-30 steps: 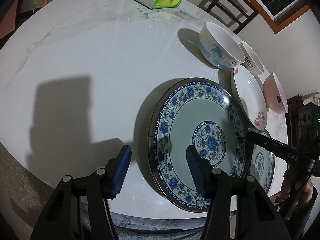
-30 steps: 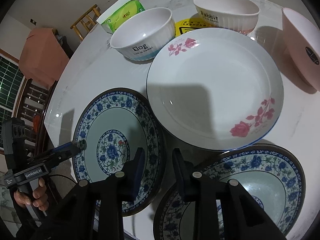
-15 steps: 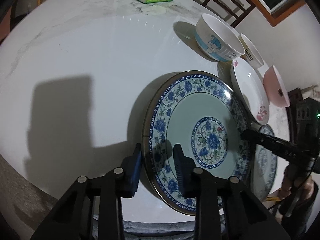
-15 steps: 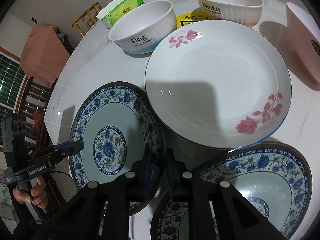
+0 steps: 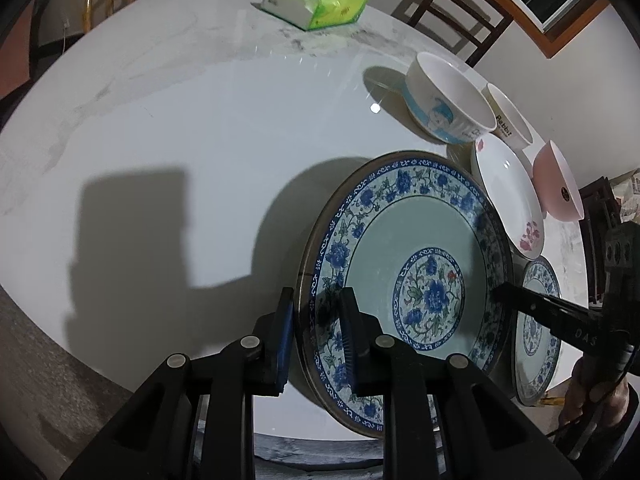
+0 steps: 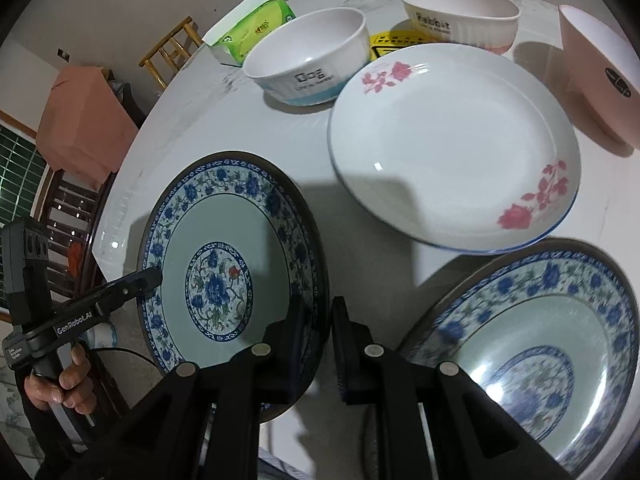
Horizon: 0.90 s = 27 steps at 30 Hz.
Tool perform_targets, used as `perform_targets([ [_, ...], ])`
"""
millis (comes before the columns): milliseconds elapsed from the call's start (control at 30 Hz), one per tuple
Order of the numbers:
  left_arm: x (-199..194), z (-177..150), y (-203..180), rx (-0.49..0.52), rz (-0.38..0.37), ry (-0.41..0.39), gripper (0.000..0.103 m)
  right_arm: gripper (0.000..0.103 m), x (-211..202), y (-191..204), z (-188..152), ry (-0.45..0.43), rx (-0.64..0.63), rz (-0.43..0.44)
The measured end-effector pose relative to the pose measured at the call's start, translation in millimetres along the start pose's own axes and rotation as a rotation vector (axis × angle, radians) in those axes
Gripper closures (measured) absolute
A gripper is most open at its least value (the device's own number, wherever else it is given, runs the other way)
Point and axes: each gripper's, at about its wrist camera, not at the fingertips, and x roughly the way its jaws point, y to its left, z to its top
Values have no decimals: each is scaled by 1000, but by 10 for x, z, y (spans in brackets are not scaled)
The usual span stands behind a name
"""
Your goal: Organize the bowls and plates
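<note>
A blue floral plate (image 5: 408, 280) is held between both grippers, lifted off the white table (image 5: 192, 128) and tilted. My left gripper (image 5: 316, 324) is shut on its near rim. My right gripper (image 6: 318, 320) is shut on the opposite rim of the same plate (image 6: 224, 264); it shows from the left wrist view (image 5: 520, 300). A second blue floral plate (image 6: 532, 352) lies at the right. A white plate with pink roses (image 6: 452, 140) lies behind it. Behind stand a "Dog" bowl (image 6: 312, 56), a "Rabbit" bowl (image 6: 460, 16) and a pink bowl (image 6: 600, 72).
A green tissue pack (image 5: 316, 0) lies at the far side of the table. A yellow label (image 6: 390, 42) lies between the two white bowls. Wooden chairs (image 5: 456, 16) stand around the table. The table's near edge (image 5: 280, 436) is right under my left gripper.
Both grippers closed onto opposite rims of the blue floral plate. The plate has since risen off the table and tilted.
</note>
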Motion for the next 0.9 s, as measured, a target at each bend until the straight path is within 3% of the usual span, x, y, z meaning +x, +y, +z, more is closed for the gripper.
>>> perform_targets([
  [300, -74, 64, 144, 14, 38, -31, 85, 89, 131, 101, -28, 2, 24, 15],
  [900, 81, 127, 350, -3, 31, -36, 85, 89, 201, 104, 9, -13, 41, 6],
])
